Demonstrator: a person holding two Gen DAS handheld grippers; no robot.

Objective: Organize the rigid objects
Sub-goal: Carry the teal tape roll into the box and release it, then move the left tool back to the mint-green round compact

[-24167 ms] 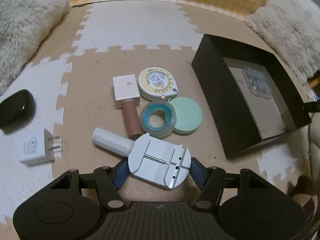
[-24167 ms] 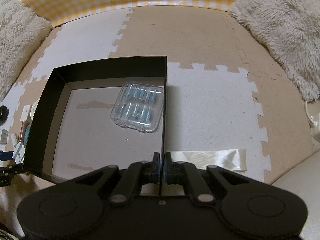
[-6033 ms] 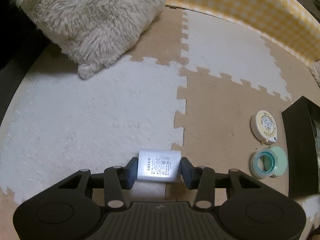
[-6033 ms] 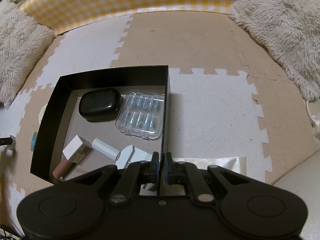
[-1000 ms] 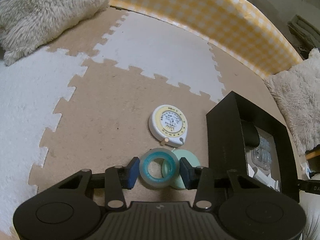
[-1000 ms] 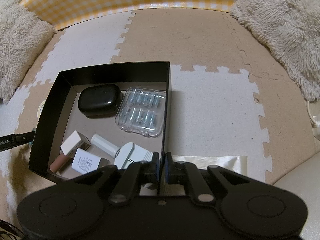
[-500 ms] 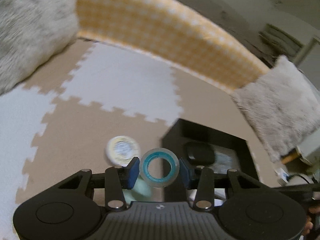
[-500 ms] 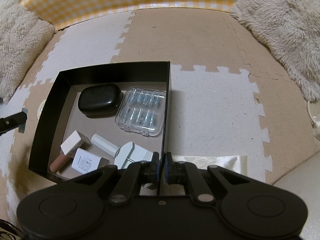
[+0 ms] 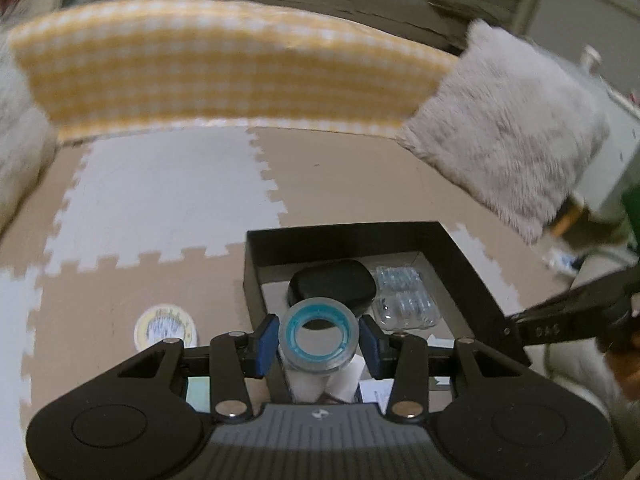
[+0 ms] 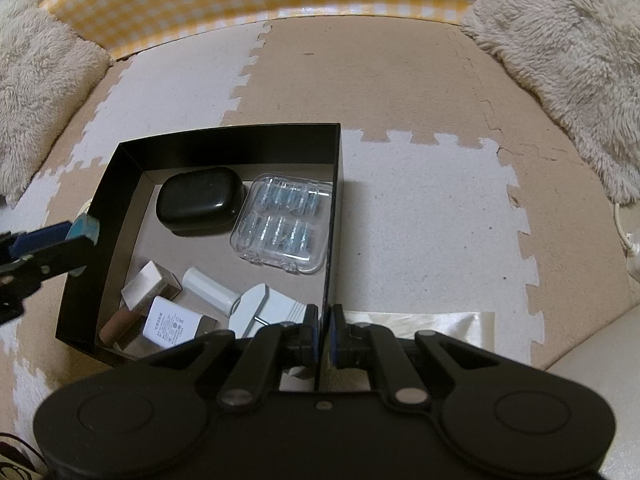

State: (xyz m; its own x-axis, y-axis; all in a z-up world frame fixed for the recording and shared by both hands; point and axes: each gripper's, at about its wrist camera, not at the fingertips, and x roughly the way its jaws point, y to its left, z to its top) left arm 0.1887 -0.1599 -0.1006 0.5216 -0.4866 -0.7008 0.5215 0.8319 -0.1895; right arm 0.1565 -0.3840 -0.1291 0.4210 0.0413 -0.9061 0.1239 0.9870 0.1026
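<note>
Tape roll carried toward the black box

The left gripper (image 9: 319, 340) has its blue fingers (image 9: 266, 340) clamped on a translucent teal tape roll (image 9: 319, 338), held in the air near the box's left wall. The right gripper (image 10: 325, 338) is pinched tight on the thin right wall of the black box (image 10: 120, 184), steadying it. Next, I judge, the roll must clear the rim and drop beside the glossy black case (image 10: 200, 200) and ribbed clear plastic case (image 10: 284, 224). A round yellow tape measure (image 9: 165, 327) waits on the foam mat floor (image 9: 160, 200).
</note>
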